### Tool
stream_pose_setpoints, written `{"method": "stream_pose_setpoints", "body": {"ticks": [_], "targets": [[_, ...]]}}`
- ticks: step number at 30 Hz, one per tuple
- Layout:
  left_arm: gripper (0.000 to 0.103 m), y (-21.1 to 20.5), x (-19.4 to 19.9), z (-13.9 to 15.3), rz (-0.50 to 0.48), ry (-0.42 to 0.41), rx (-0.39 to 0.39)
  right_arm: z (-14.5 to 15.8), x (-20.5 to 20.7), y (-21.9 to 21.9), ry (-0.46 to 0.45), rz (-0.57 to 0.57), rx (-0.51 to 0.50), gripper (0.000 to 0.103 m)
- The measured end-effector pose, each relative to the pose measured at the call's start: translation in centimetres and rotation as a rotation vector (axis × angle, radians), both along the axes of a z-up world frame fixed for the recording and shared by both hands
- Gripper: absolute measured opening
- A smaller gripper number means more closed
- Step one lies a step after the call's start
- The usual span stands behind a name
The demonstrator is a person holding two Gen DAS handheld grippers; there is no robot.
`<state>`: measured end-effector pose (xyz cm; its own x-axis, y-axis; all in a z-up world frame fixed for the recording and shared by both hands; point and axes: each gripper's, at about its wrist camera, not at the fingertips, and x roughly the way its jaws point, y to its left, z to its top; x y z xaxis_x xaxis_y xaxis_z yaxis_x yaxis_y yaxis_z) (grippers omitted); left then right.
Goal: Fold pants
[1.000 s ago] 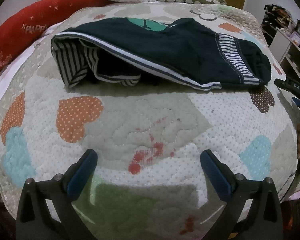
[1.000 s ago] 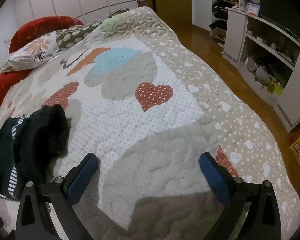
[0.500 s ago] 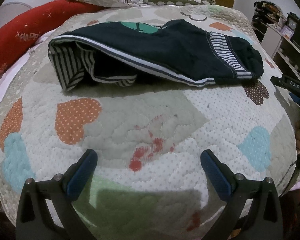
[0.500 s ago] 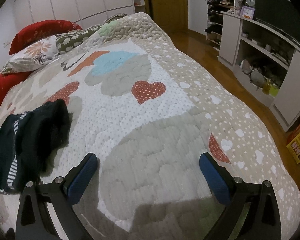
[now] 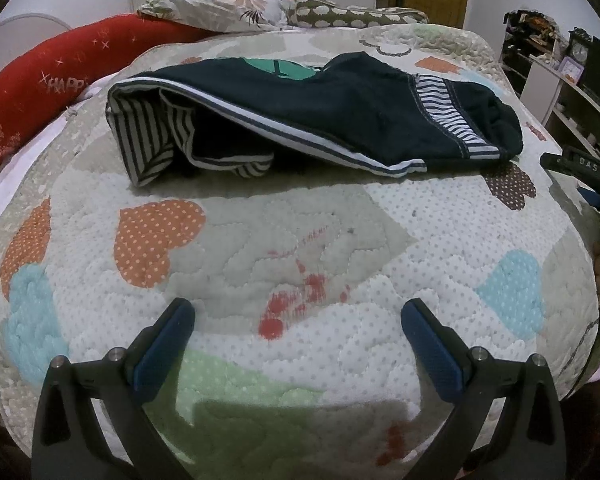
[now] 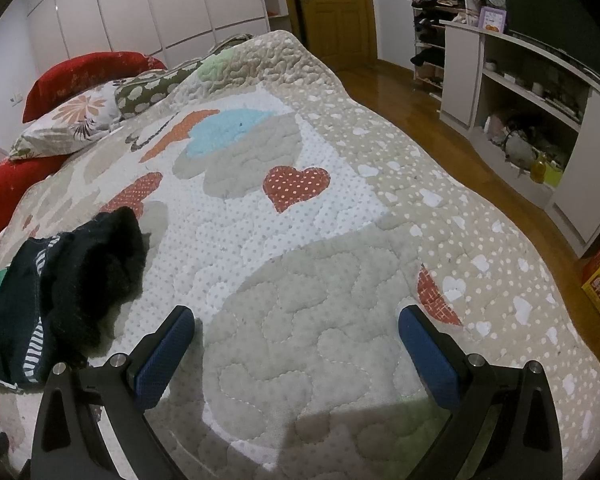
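Navy fabric with striped trim: the pants (image 5: 340, 120) lay across the upper middle of the left wrist view, on the quilted bedspread (image 5: 300, 240). They looked doubled over lengthwise, one layer stacked on the other. The striped cuffs at upper left gaped loosely and did not line up; the striped band end at upper right sat bunched. Judgement: one fold made, roughly. Edges not squared, and at least one crosswise fold left to do.

Right wrist view: same pants (image 6: 60, 288) at the left edge of the frame, dark end humped up, lying apart from my fingers.

Left gripper (image 5: 298, 312): jaws spread wide, nothing between them, over bare quilt at the lower centre of the frame, well short of the pants. Whether the tips touched the quilt, I could not tell.

Right gripper (image 6: 296, 320): jaws equally wide, empty, over a grey quilted patch at the lower centre of its frame. Left fingertip (image 6: 168, 344) sat near the dark end, not touching it.
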<state>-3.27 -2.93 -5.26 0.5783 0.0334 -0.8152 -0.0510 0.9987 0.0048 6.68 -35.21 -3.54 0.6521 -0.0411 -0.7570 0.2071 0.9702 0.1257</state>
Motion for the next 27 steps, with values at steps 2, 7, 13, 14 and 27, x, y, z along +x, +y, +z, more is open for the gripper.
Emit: {"method": "stream_pose_setpoints", "body": {"ticks": [2,7,13,14,27], "targets": [[0.103,0.3,-0.3,-0.1,-0.003,-0.010,0.003,0.0,0.0,0.0,0.002,0.000,-0.004,0.103],[0.103,0.6,-0.6,0.0,-0.008,-0.025,0.009,0.1,-0.1,0.1,-0.001,0.000,-0.001,0.103],[0.103,0.9,-0.6,-0.1,-0.012,-0.028,0.010,0.2,-0.3,0.0,-0.011,-0.003,0.010,0.103],[0.103,0.9,-0.5,-0.1,-0.012,-0.028,0.010,0.2,-0.4,0.0,-0.014,-0.003,0.013,0.103],[0.103,1.2,-0.4,-0.1,-0.017,-0.028,0.010,0.2,-0.5,-0.1,-0.017,-0.005,0.018,0.103]]}}
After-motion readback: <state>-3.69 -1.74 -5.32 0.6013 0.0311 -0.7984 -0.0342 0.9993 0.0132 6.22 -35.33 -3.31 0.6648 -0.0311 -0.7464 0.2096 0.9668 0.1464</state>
